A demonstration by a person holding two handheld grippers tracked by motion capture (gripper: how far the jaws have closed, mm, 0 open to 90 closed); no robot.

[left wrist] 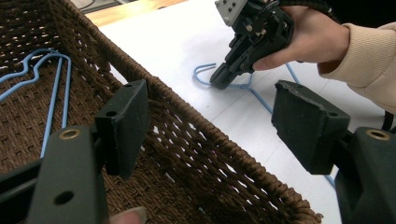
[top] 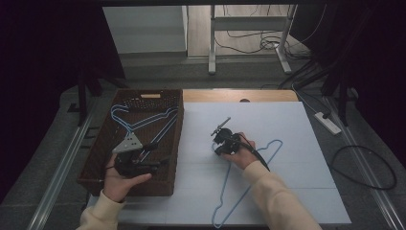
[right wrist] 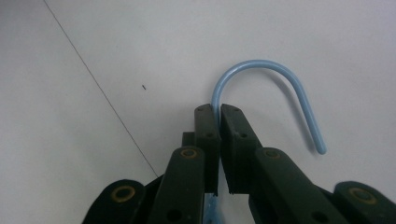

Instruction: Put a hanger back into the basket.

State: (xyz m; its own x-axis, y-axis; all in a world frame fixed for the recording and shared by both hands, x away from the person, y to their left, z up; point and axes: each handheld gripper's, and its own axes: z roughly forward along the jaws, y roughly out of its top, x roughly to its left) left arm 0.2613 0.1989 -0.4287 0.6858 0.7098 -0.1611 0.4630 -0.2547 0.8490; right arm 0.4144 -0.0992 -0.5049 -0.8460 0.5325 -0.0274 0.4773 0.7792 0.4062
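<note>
A light blue wire hanger (top: 249,184) lies on the white table cover (top: 297,129). My right gripper (top: 219,148) is shut on the hanger's neck just below its hook (right wrist: 266,77), and its jaws pinch the wire with the hook curving out past the tips. The same hook (left wrist: 205,74) and the right gripper (left wrist: 219,80) appear across the basket rim in the left gripper view. My left gripper (top: 160,163) hangs open over the brown woven basket (top: 95,158), with nothing between its pads (left wrist: 126,121). More blue hangers (top: 143,122) lie inside the basket.
The basket's near wall (left wrist: 196,140) runs between my left jaws and the table cover. A bare wooden strip (top: 239,96) edges the table's far side. Cables and a power strip (top: 328,122) lie on the floor to the right.
</note>
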